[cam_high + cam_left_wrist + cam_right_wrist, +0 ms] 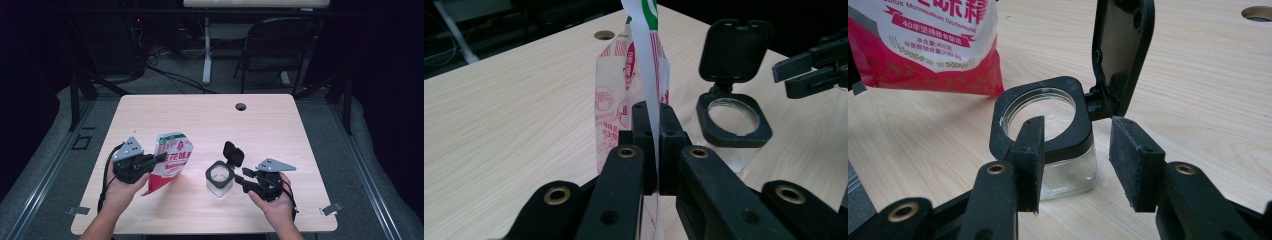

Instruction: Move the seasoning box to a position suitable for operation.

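The red-and-white bag (169,162) stands left of centre on the table (280,125), its long axis tilted, mouth upward; the left gripper (161,158) is clamped tight on its thin edge; beside it sits a clear jar (219,179), black lid (233,153) flipped upright; the right gripper (239,178) stands wide around the jar's corner, contact unclear; the bag's print is cut off in the right gripper view.
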The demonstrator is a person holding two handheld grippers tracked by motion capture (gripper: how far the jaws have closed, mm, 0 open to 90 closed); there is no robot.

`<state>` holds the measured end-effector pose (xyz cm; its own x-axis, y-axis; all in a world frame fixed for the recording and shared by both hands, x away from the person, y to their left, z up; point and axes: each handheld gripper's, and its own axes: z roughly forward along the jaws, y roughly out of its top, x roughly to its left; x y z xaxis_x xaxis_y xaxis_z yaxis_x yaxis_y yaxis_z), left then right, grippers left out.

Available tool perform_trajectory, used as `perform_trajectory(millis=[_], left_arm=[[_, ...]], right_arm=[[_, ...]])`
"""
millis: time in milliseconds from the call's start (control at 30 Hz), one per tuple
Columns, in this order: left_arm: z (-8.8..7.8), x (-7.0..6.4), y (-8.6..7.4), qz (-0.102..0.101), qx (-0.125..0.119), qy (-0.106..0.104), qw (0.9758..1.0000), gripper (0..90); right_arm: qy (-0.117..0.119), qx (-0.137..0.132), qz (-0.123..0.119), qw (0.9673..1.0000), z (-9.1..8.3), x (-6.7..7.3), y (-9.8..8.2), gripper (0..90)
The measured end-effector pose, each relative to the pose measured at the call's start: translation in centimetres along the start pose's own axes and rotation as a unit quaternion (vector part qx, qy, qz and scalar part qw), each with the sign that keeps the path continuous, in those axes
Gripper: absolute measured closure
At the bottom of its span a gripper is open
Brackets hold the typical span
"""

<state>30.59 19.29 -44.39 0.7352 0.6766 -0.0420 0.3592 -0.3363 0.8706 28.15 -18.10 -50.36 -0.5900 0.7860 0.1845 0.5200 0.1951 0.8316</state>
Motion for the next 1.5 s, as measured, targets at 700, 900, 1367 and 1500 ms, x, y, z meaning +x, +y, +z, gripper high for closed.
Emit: perform_trajectory(millis=[700, 900, 1367, 1500], left_arm=[[0.0, -1.0, -1.2, -0.004, -0.007, -0.007, 0.9999, 90.0], [-0.8, -1.0, -2.4, -0.021, -0.004, 0.000, 0.9998, 90.0], [-1.6, -2.0, -4.0, -0.030, 0.000, 0.015, 0.9994, 90.0], [-1.7, -2.2, -4.3, -0.034, 0.002, 0.015, 0.9993, 90.0]], right_arm=[[0.018, -0.016, -0.018, 0.9995, 0.2, 1.2, 1.0, 58.9], [0.043, -0.012, -0.042, 0.9981, 1.4, 2.6, 2.1, 62.4], [0.119, 0.011, -0.069, 0.9904, 5.1, 5.7, 3.4, 62.5], [0.132, 0.019, -0.073, 0.9884, 6.0, 6.4, 3.6, 62.6]])
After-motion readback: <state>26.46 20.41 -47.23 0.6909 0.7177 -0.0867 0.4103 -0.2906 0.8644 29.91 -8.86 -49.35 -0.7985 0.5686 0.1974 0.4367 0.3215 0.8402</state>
